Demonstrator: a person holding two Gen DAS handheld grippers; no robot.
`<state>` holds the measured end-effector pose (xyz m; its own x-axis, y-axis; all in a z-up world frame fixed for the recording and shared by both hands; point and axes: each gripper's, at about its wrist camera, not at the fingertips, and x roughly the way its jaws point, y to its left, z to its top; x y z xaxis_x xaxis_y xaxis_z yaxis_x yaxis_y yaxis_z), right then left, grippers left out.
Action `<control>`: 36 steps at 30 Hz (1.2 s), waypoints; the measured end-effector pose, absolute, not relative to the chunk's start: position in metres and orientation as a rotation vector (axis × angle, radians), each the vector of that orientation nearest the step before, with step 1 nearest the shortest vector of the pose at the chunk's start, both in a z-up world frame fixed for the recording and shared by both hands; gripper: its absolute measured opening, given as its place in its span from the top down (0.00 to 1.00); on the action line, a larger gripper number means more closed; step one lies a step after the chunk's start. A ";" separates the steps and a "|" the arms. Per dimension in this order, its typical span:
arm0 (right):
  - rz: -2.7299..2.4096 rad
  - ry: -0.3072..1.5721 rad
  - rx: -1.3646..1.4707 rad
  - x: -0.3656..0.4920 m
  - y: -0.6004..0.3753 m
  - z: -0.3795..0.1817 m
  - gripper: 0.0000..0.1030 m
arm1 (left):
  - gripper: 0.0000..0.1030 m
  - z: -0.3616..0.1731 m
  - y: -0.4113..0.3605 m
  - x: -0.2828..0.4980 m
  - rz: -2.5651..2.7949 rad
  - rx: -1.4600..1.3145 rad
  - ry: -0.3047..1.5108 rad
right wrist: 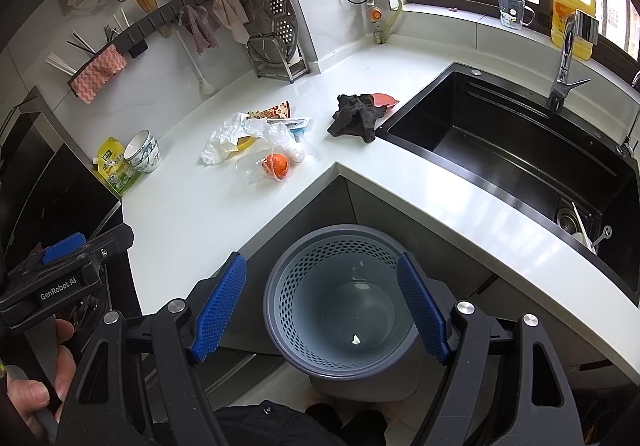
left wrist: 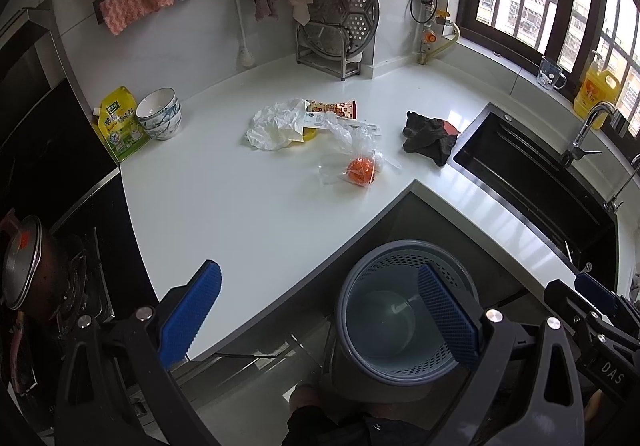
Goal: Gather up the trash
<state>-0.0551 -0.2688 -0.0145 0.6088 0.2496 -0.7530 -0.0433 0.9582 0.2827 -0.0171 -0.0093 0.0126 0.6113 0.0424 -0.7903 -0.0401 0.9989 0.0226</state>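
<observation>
Left wrist view: my left gripper (left wrist: 320,310) hangs with its blue pads wide apart, nothing between them. It sits above the counter edge and the grey trash bin (left wrist: 404,310) on the floor below. The trash lies mid-counter (left wrist: 224,205): a crumpled white plastic bag (left wrist: 272,125), a snack wrapper (left wrist: 332,108), and a clear bag holding something orange (left wrist: 360,170). A dark rag (left wrist: 430,135) lies near the black sink (left wrist: 532,173).

Right wrist view: my right gripper (right wrist: 324,306) is likewise spread, empty, directly over the bin (right wrist: 340,298), which holds small scraps. Stacked bowls (right wrist: 144,151) and a yellow pouch (right wrist: 116,165) stand left of the trash, well apart.
</observation>
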 end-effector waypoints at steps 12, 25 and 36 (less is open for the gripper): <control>0.210 0.926 0.296 -0.042 -0.305 -0.044 0.28 | 0.06 -0.004 -0.002 -0.016 0.163 -0.016 0.935; 0.158 0.912 0.293 0.052 -0.277 -0.049 0.28 | 0.06 -0.015 0.058 0.067 0.151 -0.026 0.916; -0.030 0.967 0.325 0.182 -0.235 -0.082 0.28 | 0.06 -0.081 0.130 0.253 0.055 -0.015 0.971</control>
<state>0.1821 -0.2354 -0.0821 0.5710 0.1189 -0.8123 0.1692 0.9512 0.2582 0.2529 0.1305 -0.0809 0.5633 0.0404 -0.8253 -0.0536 0.9985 0.0123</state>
